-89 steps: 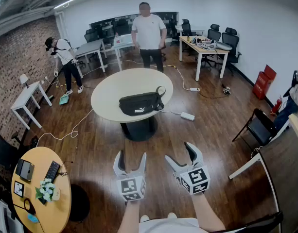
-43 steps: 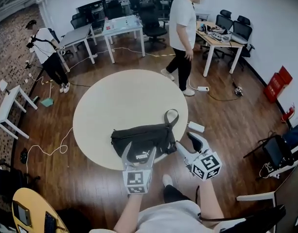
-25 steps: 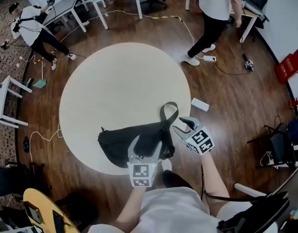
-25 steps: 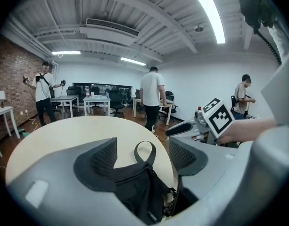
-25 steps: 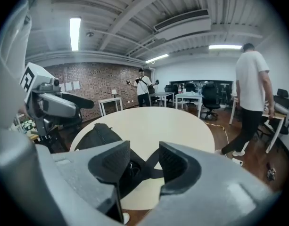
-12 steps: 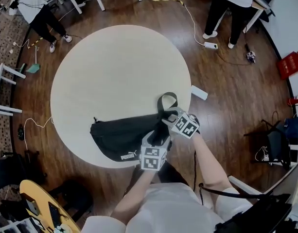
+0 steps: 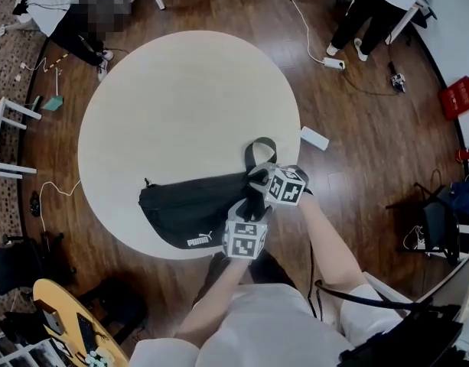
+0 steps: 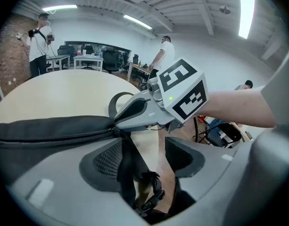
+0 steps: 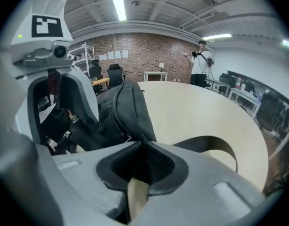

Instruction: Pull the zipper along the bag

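A black waist bag [image 7: 192,212] lies near the front edge of the round beige table [image 7: 180,105], and both grippers are at its right end. My right gripper [image 7: 257,177] has just been closing. Its tips [image 8: 118,124] are now shut at the end of the zipper [image 8: 64,134], and the pull is hidden between them. My left gripper [image 8: 144,150] has narrowed a little but stands open. The bag's strap [image 8: 127,168] and its buckle hang between its pads, against the left one only. The strap's loop [image 9: 215,145] lies on the table beyond.
A white power strip [image 7: 314,138] lies on the wood floor right of the table. People stand at the far left [image 7: 73,29] and far right [image 7: 376,2]. A yellow side table [image 7: 62,319] is at the lower left, a dark chair [image 7: 441,220] at the right.
Both grippers have come down onto the bag's right end. The right jaws have closed at the zipper's end. The left jaws now straddle the strap.
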